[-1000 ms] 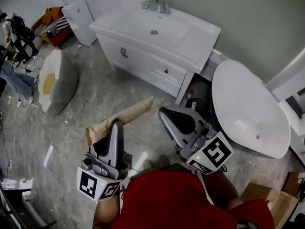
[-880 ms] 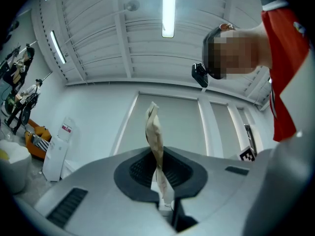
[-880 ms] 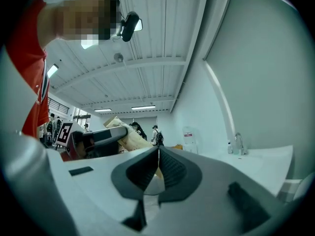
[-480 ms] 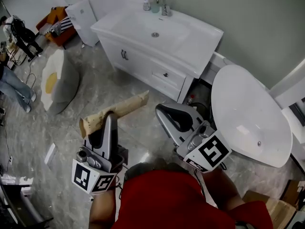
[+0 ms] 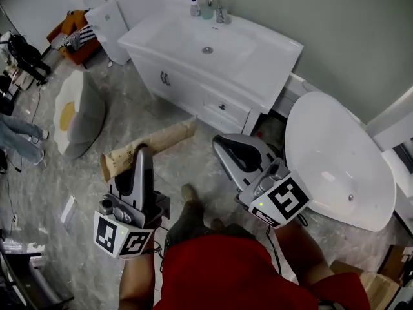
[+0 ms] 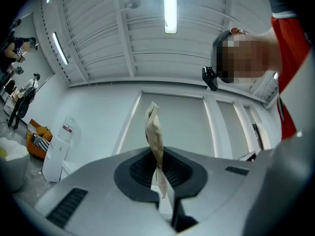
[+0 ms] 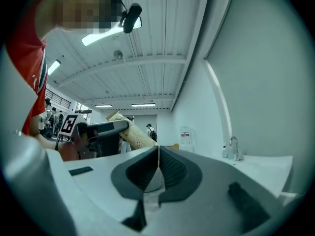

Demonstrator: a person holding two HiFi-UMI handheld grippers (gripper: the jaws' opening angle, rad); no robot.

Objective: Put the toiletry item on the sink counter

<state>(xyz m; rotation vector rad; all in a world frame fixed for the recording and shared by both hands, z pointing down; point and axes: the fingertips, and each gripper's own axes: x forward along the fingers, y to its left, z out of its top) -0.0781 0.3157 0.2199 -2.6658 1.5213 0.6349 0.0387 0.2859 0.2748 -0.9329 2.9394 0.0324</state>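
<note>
A flat tan packet [image 5: 161, 139], the toiletry item, is pinched edge-on in my left gripper [image 5: 142, 152], which is shut on it and held over the floor. In the left gripper view the packet [image 6: 155, 134] sticks up from between the pads of that gripper [image 6: 161, 183]. My right gripper [image 5: 220, 147] hovers beside it, shut with nothing in it; its pads meet in the right gripper view [image 7: 158, 167], where the packet [image 7: 137, 137] shows to the left. The white sink counter [image 5: 268, 53] with its faucet [image 5: 218, 5] lies ahead, beyond both grippers.
Small bottles [image 5: 194, 5] stand by the faucet. A white vanity cabinet [image 5: 193, 92] carries the counter. A large white oval tub [image 5: 335, 160] lies to the right. An egg-shaped cushion [image 5: 74, 112] and clutter are at the left. My shoe [image 5: 188, 199] is on the marble floor.
The left gripper with the packet has drifted slightly left and down in the head view. The right gripper has hardly moved. A shoe has come into view between the grippers.
</note>
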